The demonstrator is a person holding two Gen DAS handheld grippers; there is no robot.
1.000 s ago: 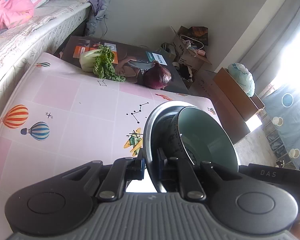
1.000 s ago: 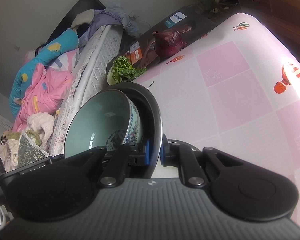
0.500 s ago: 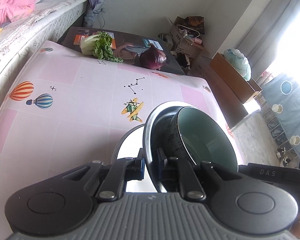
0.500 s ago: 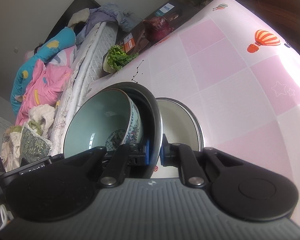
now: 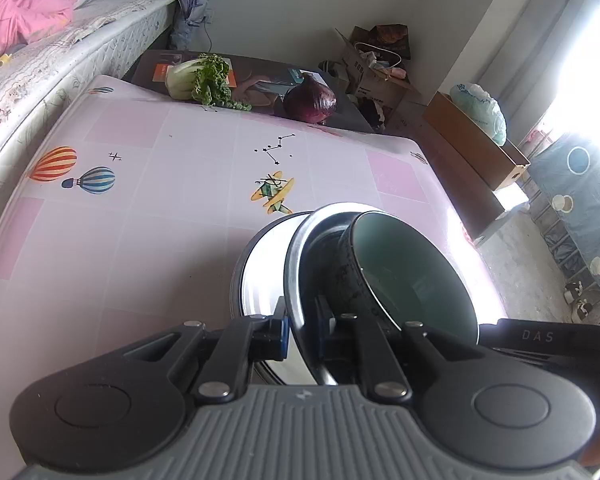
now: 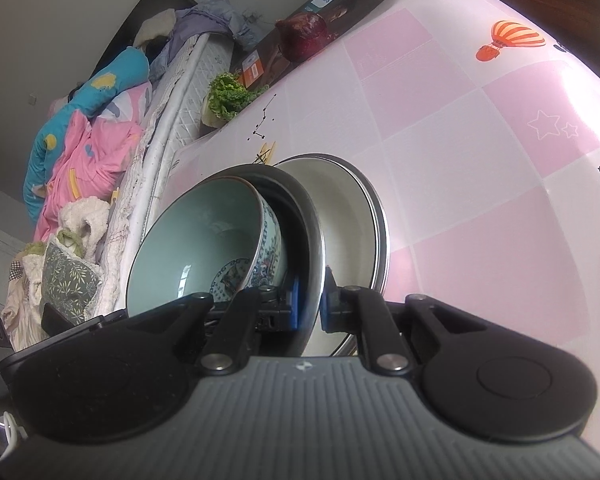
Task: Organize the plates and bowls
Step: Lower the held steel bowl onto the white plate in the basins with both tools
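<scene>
Since a second ago we have carried our load back across the table (image 5: 148,248), so the leafy green (image 5: 206,80) and the red onion (image 5: 310,102) at its far edge look farther off, and a white plate (image 5: 260,268) that was out of sight then has come into view beneath the load.

Our left gripper (image 5: 303,330) is clamped on the rim of a metal bowl (image 5: 296,256), its blue pads squeezing the steel edge from both sides. Our right gripper (image 6: 310,306) is clamped on the opposite rim of the same metal bowl (image 6: 300,200). Nested inside it sits a ceramic bowl (image 6: 204,240), pale green within and patterned in blue on its outer wall; in the left wrist view the ceramic bowl (image 5: 412,276) lies just right of the pinched rim. Both bowls are tilted in each view.

The white plate (image 6: 348,216) lies flat on the table's pink and white checked cover, near the edge closest to us, and the metal bowl overlaps its near part. We cannot tell whether the bowl touches the plate or hangs just above it.

The green and the onion rest on a dark printed box (image 5: 260,76) butted against the table's far edge. A bed (image 5: 80,40) with pink bedding runs along the table's left edge in the left wrist view.
</scene>
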